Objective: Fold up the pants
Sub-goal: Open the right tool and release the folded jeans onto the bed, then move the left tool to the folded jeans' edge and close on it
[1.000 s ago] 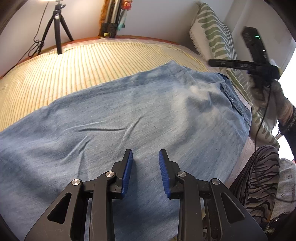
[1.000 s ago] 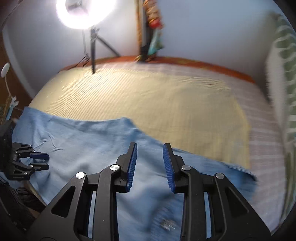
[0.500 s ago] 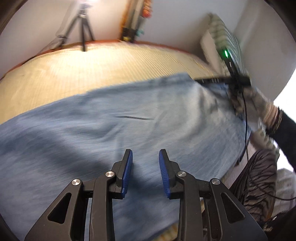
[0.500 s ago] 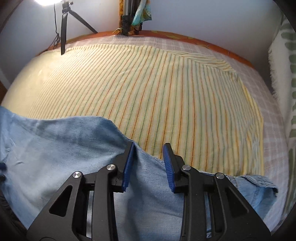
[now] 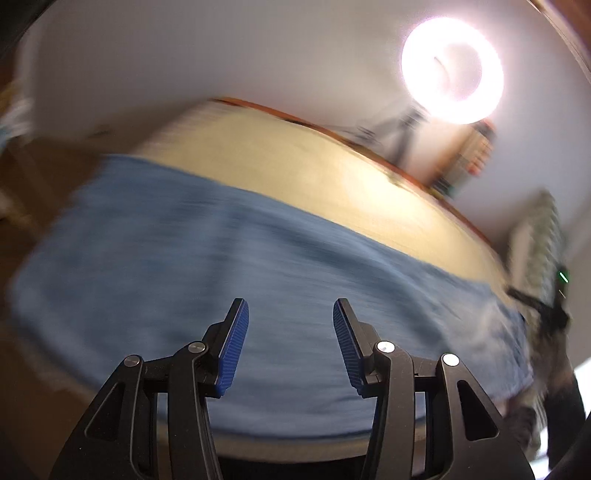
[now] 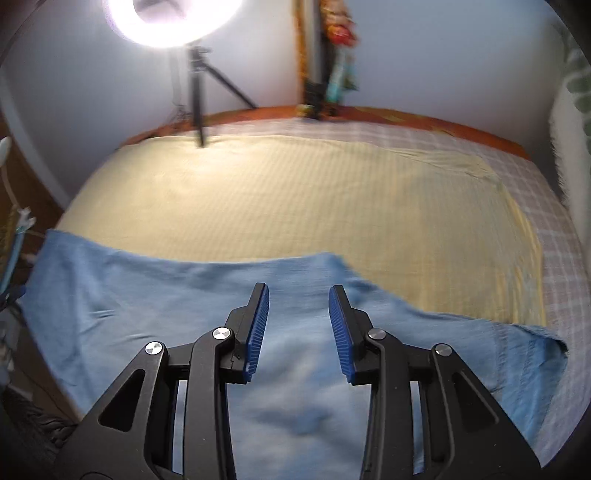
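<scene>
Pants [image 6: 258, 387] are spread flat across the near side of the bed [image 6: 314, 206], on the yellow striped sheet, waistband end toward the right edge in the right wrist view. No fold visible yet, so I'd call this the start of the next grab.

Left tool [image 5: 290, 339]: pads apart, nothing between them. They've just been opening. It hangs over the denim, and that view is heavily smeared, so I can't tell how close the tips are to the cloth.

Right tool [image 6: 298, 332]: pads also apart, opening a little just now, empty, above the denim near its far edge. The other tool shows faintly at the right rim of the left view, too blurred to read.

Risks from here:
- Left side is the worry. With a view this smeared I can't place the pant edge, so a grab now could miss the hem or close on the middle of the leg instead.
- The sheet is loose under the denim. Going too deep would likely pinch sheet with cloth and drag it into the fold.
- Pinching only the top layer would probably let the lower one stay behind — skewed fold.
- Near edge of the pants sits at the edge of the bed; an uneven pull could slide them off.
- Ring light [image 6: 173, 18] tripod stands on the bed's far side — well apart, low risk.
</scene>
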`<state>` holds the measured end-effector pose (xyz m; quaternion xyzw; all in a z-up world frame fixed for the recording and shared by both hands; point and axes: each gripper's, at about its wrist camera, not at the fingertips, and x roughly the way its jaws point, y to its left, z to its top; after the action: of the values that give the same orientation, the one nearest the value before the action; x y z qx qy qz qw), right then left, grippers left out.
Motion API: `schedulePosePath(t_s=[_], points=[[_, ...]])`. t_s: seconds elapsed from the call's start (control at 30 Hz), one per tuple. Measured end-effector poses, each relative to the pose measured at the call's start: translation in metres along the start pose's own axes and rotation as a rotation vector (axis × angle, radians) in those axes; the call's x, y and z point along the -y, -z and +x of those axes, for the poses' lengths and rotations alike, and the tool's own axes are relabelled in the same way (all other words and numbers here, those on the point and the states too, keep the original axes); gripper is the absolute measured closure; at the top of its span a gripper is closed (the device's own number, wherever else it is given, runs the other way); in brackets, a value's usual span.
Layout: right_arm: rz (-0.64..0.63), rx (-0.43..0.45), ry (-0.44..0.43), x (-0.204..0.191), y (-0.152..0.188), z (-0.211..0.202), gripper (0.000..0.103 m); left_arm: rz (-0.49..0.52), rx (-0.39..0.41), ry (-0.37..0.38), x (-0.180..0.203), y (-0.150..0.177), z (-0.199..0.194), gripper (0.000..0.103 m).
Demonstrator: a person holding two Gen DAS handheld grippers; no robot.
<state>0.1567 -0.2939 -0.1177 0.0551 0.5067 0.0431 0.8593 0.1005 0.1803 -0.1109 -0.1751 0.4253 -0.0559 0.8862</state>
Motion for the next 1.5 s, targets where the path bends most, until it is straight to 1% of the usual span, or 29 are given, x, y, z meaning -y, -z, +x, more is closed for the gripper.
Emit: schedulePosePath(t_s=[0.07, 0.1, 0.13, 0.23, 0.27, 0.33, 0.43, 0.47, 0.5, 0.57, 0.6, 0.63, 0.73, 0.8, 0.83, 0.9, 0.97, 1.1, 1.17, 1.3, 1.33, 1.4, 1.47, 1.5], points=[[-0.028, 0.003, -0.042, -0.020, 0.003, -0.004, 0.068, -0.054, 0.027, -0.066, -0.031, 0.000, -0.014, 0.057], [-0.047, 0.005, -0.064, -0.032, 0.004, -0.006, 0.068, -0.106, 0.041, -0.098, -0.055, 0.001, -0.024, 0.057], [-0.072, 0.007, -0.089, -0.047, 0.006, -0.008, 0.068, -0.143, 0.047, -0.115, -0.069, 0.003, -0.029, 0.057], [-0.144, 0.005, -0.135, -0.083, 0.013, -0.010, 0.067, -0.309, 0.065, -0.142, -0.125, 0.016, -0.045, 0.056], [-0.175, 0.008, -0.151, -0.099, 0.016, -0.011, 0.067, -0.340, 0.068, -0.142, -0.134, 0.017, -0.047, 0.056], [-0.215, 0.010, -0.175, -0.120, 0.022, -0.014, 0.067, -0.391, 0.070, -0.160, -0.154, 0.025, -0.048, 0.056], [-0.280, -0.002, -0.194, -0.152, 0.032, -0.014, 0.067, -0.456, 0.052, -0.149, -0.174, 0.029, -0.042, 0.056], [-0.288, -0.005, -0.197, -0.156, 0.033, -0.013, 0.065, -0.485, 0.046, -0.153, -0.178, 0.032, -0.040, 0.056], [-0.296, -0.007, -0.199, -0.163, 0.034, -0.013, 0.063, -0.522, 0.042, -0.137, -0.186, 0.034, -0.037, 0.056], [-0.300, -0.008, -0.209, -0.171, 0.036, -0.014, 0.061, -0.565, 0.046, -0.134, -0.195, 0.037, -0.036, 0.051], [-0.304, -0.006, -0.214, -0.174, 0.036, -0.016, 0.061, -0.591, 0.058, -0.145, -0.200, 0.038, -0.037, 0.050], [-0.306, -0.004, -0.214, -0.176, 0.036, -0.017, 0.061, -0.609, 0.063, -0.140, -0.207, 0.039, -0.037, 0.050], [-0.306, 0.003, -0.219, -0.182, 0.035, -0.020, 0.061, -0.646, 0.052, -0.123, -0.217, 0.039, -0.030, 0.050], [-0.306, 0.007, -0.218, -0.184, 0.033, -0.022, 0.061, -0.685, 0.053, -0.096, -0.225, 0.041, -0.024, 0.050], [-0.304, 0.007, -0.220, -0.185, 0.032, -0.022, 0.061, -0.724, 0.056, -0.061, -0.231, 0.043, -0.020, 0.050], [-0.302, 0.009, -0.221, -0.188, 0.031, -0.023, 0.061, -0.763, 0.068, -0.045, -0.237, 0.045, -0.018, 0.050], [-0.303, 0.012, -0.222, -0.191, 0.030, -0.024, 0.061, -0.771, 0.094, -0.025, -0.237, 0.043, -0.021, 0.050], [-0.301, 0.010, -0.214, -0.191, 0.030, -0.022, 0.061, -0.702, 0.160, -0.021, -0.224, 0.033, -0.031, 0.050], [-0.297, 0.006, -0.210, -0.190, 0.029, -0.020, 0.061, -0.666, 0.161, -0.031, -0.218, 0.030, -0.031, 0.050], [-0.292, -0.003, -0.223, -0.191, 0.028, -0.016, 0.061, -0.631, 0.111, -0.064, -0.214, 0.027, -0.017, 0.050], [-0.295, -0.004, -0.224, -0.192, 0.028, -0.016, 0.061, -0.624, 0.101, -0.085, -0.213, 0.027, -0.013, 0.052], [-0.307, -0.003, -0.224, -0.195, 0.029, -0.015, 0.061, -0.599, 0.107, -0.115, -0.210, 0.026, -0.010, 0.053], [-0.317, -0.003, -0.223, -0.198, 0.029, -0.015, 0.061, -0.555, 0.125, -0.173, -0.203, 0.021, -0.010, 0.061], [-0.318, -0.005, -0.223, -0.198, 0.029, -0.015, 0.061, -0.541, 0.131, -0.192, -0.201, 0.019, -0.009, 0.074]])
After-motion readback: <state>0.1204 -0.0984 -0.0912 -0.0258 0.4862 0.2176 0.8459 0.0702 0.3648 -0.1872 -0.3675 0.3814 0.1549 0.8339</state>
